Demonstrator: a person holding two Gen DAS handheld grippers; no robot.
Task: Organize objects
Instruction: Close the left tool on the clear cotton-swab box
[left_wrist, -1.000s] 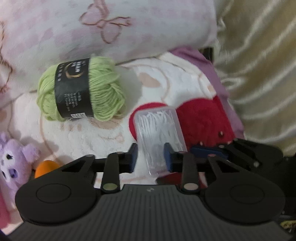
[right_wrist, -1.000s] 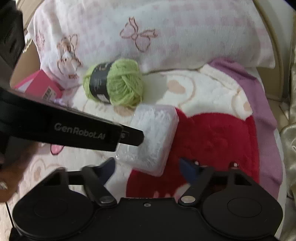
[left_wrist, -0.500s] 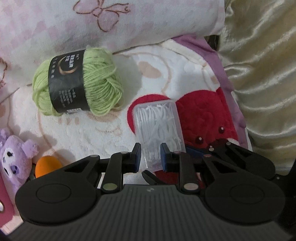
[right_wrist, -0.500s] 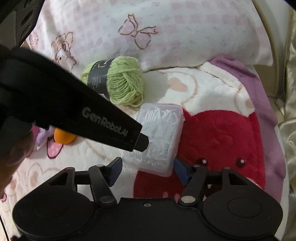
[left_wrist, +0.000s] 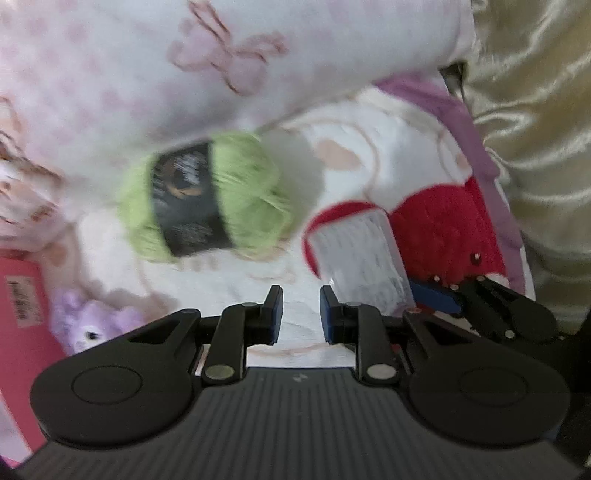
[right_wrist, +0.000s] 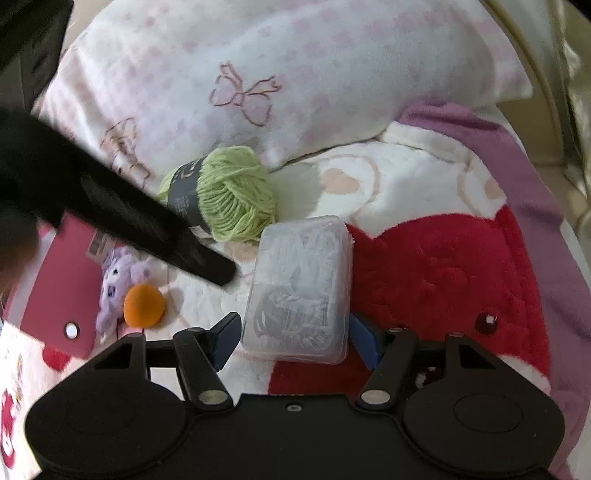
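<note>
Since a second ago the left tongs (left_wrist: 301, 319) have let go of the clear plastic box (right_wrist: 301, 288) and drawn back up and to the left of it; the box now lies just off their right finger, at about two o'clock from the tips. These tongs are drawn together with nothing between the blue pads. The right tongs (right_wrist: 295, 338) have come in around the near end of the box: their fingers straddle it, the left pad a little apart from the box wall, the right pad hidden behind its corner, so whether they press on it cannot be told.

The box, full of thin white sticks, lies on a fleece blanket (right_wrist: 424, 177) printed in white, red and mauve, its long side running toward twelve o'clock. At eleven o'clock from it sits a ball of green yarn (right_wrist: 236, 197) with a dark paper band; the band's printing is too blurred to read. At nine o'clock lie an orange ball (right_wrist: 144, 304), a small purple plush toy (right_wrist: 118, 275) and a pink card (right_wrist: 62, 291) with a white barcode sticker, unreadable.

A white pillow (right_wrist: 295, 74) with pink checks and stitched bows spans the top. Shiny beige fabric (left_wrist: 535, 110) hangs at three o'clock in the left view.
</note>
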